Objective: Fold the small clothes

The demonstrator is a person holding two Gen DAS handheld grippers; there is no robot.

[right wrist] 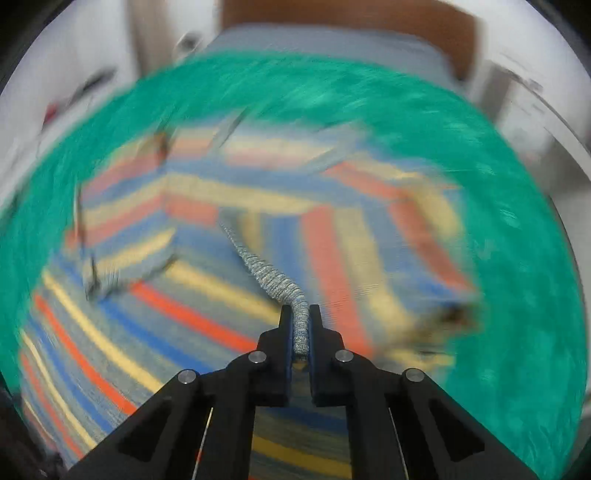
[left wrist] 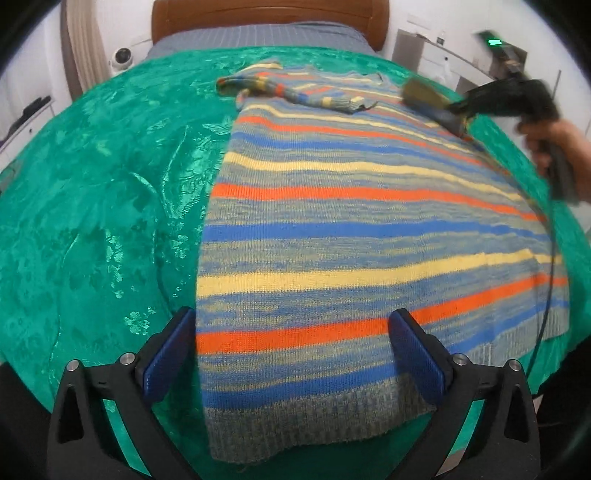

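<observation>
Lengthwise, the striped sweater (left wrist: pixel 351 229) runs toward the headboard (left wrist: pixel 269 14).

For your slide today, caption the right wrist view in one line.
Right gripper pinches the striped sweater's ribbed cuff above the green bedspread.

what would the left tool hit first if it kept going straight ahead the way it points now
Most likely the striped sweater: the open left tool already points over its ribbed hem, spread on the green bedspread. Its height above the knit is unclear.

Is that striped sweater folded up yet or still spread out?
Mostly spread: the striped sweater lies flat on the green bedspread. One sleeve is folded across; the right gripper pinches the other cuff.
</observation>
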